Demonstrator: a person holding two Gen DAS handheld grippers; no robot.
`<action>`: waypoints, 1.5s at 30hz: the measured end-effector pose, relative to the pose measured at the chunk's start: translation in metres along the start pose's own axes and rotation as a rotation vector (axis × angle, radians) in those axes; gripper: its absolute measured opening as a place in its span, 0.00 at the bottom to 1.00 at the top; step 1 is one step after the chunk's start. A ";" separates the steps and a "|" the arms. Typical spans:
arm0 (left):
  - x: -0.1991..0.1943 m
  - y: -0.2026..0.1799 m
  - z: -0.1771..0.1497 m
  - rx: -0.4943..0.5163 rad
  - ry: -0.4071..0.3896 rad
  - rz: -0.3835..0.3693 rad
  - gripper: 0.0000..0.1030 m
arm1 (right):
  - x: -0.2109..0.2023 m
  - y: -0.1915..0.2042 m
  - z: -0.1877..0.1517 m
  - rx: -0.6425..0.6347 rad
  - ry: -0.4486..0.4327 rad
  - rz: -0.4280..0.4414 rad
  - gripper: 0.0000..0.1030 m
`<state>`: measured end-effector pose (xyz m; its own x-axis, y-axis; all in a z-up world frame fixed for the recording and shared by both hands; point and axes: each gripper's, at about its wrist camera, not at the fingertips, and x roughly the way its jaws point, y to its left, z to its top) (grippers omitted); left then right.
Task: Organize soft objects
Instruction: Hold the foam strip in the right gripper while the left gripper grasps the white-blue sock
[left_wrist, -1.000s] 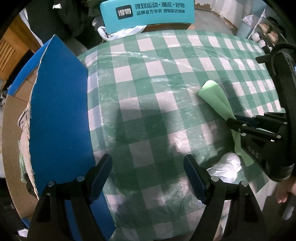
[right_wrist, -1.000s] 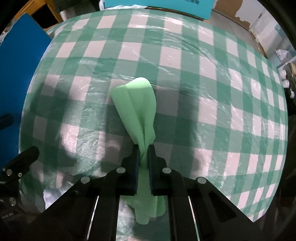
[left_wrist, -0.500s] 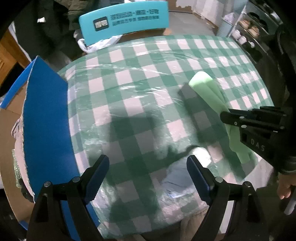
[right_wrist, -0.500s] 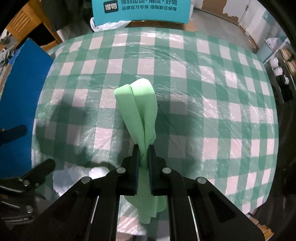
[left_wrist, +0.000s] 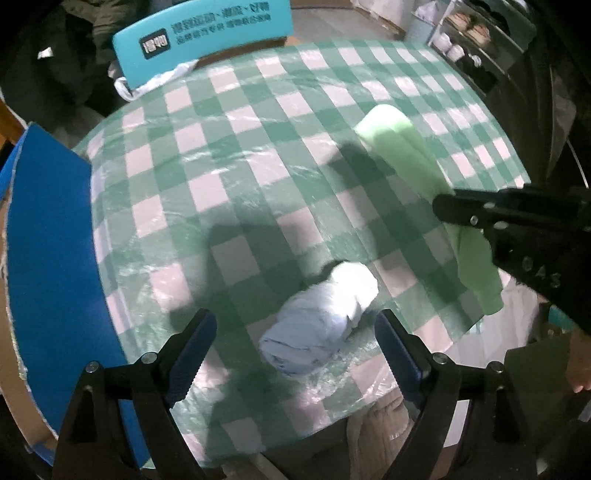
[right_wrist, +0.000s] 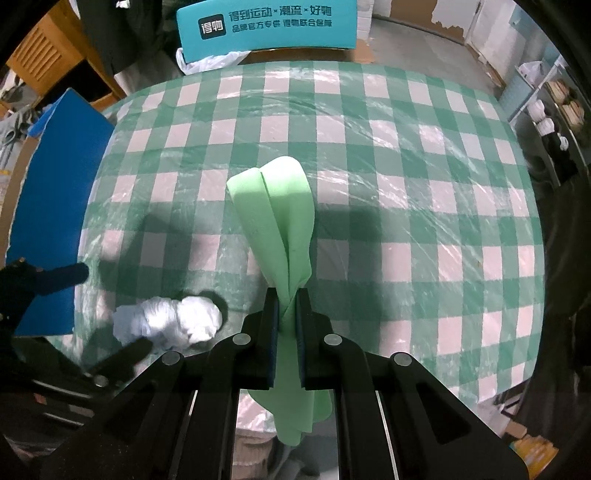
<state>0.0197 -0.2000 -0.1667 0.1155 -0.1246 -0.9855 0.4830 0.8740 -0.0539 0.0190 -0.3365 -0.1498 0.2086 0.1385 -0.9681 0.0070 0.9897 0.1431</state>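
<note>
A: Right gripper (right_wrist: 287, 301)?
B: Clamped on green cloth (right_wrist: 279, 218), hanging above checkered tablecloth (right_wrist: 406, 184).
A: Left gripper (left_wrist: 295, 343)?
B: Spread wide, empty, above white cloth bundle (left_wrist: 321, 314) near table's front edge.

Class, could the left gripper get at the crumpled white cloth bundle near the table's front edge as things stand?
Probably yes. The left gripper is open and points down over the crumpled white cloth bundle, with nothing between them. The right gripper, shut on the light green folded cloth, is off to the side.
</note>
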 end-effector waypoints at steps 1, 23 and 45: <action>0.002 -0.002 -0.001 0.006 0.006 0.000 0.86 | 0.000 -0.001 -0.001 0.004 0.000 0.001 0.07; 0.045 -0.006 0.000 0.021 0.062 -0.002 0.64 | 0.011 0.002 0.004 0.010 0.015 0.021 0.07; -0.006 0.019 -0.003 -0.059 -0.066 0.001 0.37 | -0.011 0.019 0.014 -0.021 -0.035 0.035 0.07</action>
<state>0.0253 -0.1814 -0.1627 0.1738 -0.1529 -0.9728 0.4315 0.8998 -0.0644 0.0310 -0.3192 -0.1336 0.2427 0.1721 -0.9547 -0.0214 0.9849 0.1721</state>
